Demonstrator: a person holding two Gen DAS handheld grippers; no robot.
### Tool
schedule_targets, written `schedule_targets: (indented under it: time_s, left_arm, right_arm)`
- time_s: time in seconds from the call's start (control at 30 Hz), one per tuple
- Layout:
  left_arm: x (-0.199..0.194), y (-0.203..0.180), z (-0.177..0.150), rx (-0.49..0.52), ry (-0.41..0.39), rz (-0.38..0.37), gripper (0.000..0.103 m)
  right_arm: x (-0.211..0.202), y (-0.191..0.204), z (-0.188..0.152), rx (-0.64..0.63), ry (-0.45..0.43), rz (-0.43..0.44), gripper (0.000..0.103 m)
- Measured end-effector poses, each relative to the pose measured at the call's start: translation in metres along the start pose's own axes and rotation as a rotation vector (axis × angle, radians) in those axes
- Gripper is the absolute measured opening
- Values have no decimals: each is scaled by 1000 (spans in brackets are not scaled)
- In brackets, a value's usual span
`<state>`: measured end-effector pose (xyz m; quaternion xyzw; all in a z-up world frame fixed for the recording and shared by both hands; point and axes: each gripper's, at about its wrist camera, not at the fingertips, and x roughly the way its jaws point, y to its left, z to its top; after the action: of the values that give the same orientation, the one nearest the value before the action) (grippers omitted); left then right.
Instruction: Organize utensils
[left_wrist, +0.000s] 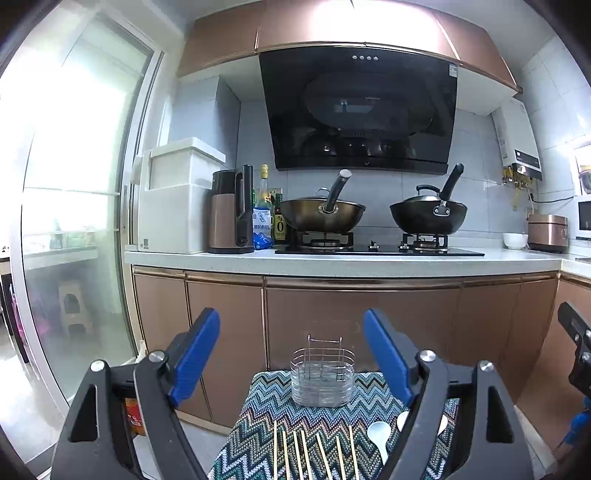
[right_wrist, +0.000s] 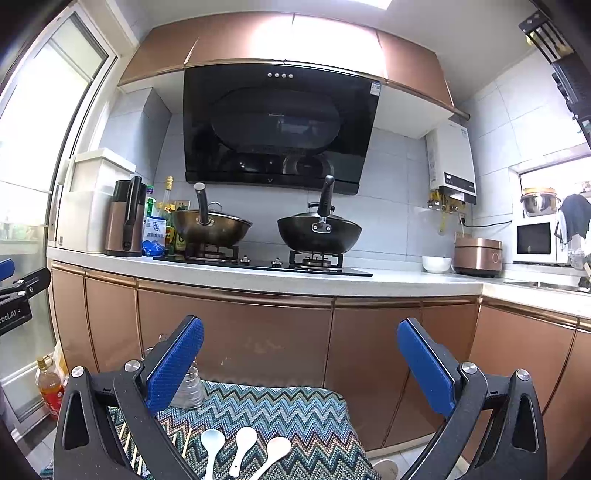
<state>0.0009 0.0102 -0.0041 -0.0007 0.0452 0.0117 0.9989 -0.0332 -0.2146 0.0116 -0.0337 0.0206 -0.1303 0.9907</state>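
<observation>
Left wrist: fingers spread w/ holder between, chopsticks below; right fingers spread over spoons.

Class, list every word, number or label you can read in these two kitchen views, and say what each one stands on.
"0": brown bottle beside the left wok.
"obot.AI": left gripper's body, first letters cut off.
Blue-white bag: print too blurred.
Range hood sticker: too small.
Water heater: unreadable.

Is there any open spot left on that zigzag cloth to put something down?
Yes. The zigzag cloth is bare behind the three white spoons, toward its far right corner. A narrower strip lies between the wire utensil holder and the chopsticks. The near edge is crowded with chopsticks and spoons.
</observation>
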Motion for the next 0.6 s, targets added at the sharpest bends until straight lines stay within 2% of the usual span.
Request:
schedule_targets:
  time_s: [0.23,0.37,0.6]
  left_arm:
    - [0,0,-1,20,-3,-4,79]
    - [-2,2,-4,22,-27,22,79]
    - [-4,13,-6,-17,-66,36,79]
  right_arm:
    - [0,3,-2,0,2,2,103]
    - [1,5,-3,2,0,11,103]
    - [4,11,-4,-2,-5,36,103]
